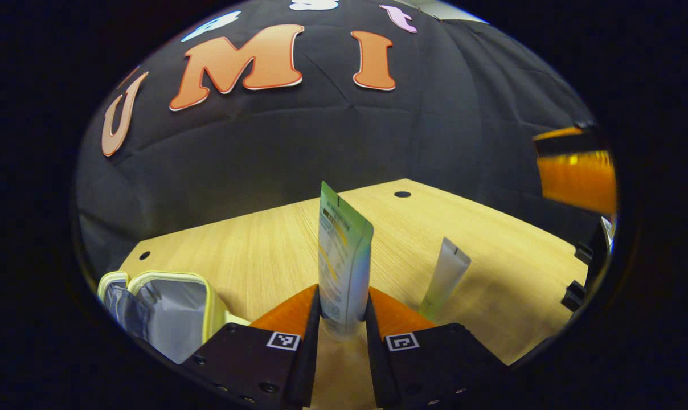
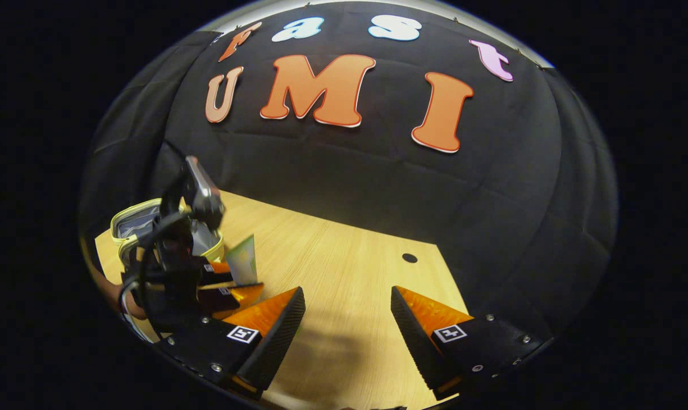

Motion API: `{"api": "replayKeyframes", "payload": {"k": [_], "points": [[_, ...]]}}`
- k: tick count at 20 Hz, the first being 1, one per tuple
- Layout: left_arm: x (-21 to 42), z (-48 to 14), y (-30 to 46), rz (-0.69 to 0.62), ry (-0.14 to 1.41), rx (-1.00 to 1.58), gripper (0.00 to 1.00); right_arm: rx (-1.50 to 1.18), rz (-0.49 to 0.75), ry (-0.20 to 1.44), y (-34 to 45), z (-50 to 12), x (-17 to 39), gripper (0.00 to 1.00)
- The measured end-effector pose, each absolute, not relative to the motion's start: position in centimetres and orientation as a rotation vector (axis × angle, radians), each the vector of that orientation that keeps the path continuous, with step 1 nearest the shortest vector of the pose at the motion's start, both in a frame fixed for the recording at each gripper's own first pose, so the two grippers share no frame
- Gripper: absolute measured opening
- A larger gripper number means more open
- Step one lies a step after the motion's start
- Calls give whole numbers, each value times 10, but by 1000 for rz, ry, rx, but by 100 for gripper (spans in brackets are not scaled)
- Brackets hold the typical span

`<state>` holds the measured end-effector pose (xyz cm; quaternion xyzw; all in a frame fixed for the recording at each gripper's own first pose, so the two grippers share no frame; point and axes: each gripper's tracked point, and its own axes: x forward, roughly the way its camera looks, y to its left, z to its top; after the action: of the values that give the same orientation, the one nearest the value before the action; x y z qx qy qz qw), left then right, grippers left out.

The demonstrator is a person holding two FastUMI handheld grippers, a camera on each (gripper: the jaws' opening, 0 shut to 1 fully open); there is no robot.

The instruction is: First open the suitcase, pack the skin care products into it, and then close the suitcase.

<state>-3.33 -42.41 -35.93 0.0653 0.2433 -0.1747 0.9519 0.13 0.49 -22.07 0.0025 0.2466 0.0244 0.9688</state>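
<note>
Left hand-held gripper [image 1: 344, 319] clamps an upright tube [image 1: 342, 262] above the table [image 1: 492, 256]; right hand-held gripper [image 2: 347, 319] hangs spread wide.

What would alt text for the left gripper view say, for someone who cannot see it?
The left gripper grips an upright skincare tube between both fingers above a wooden table. A smaller tube stands to its right, and an open, grey-lined pouch lies at lower left.
</note>
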Motion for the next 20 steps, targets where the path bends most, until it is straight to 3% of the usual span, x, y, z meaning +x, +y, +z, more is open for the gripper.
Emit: {"api": "replayKeyframes", "payload": {"k": [8, 12, 14, 18, 19, 20], "points": [[-33, -283, -366, -198, 445, 131, 40, 34, 247, 585, 55, -293, 17, 94], [-44, -266, -320, -104, 449, 137, 40, 35, 281, 656, 67, -337, 22, 89], [-51, -264, -294, -53, 467, 142, 40, 31, 279, 693, 74, -357, 23, 84], [-65, -261, -247, 23, 494, 148, 40, 66, 271, 723, 86, -366, 28, 58], [-67, -260, -237, 33, 503, 152, 40, 74, 270, 731, 90, -369, 28, 62], [-69, -261, -226, 43, 509, 156, 40, 74, 257, 731, 91, -369, 31, 55]]}}
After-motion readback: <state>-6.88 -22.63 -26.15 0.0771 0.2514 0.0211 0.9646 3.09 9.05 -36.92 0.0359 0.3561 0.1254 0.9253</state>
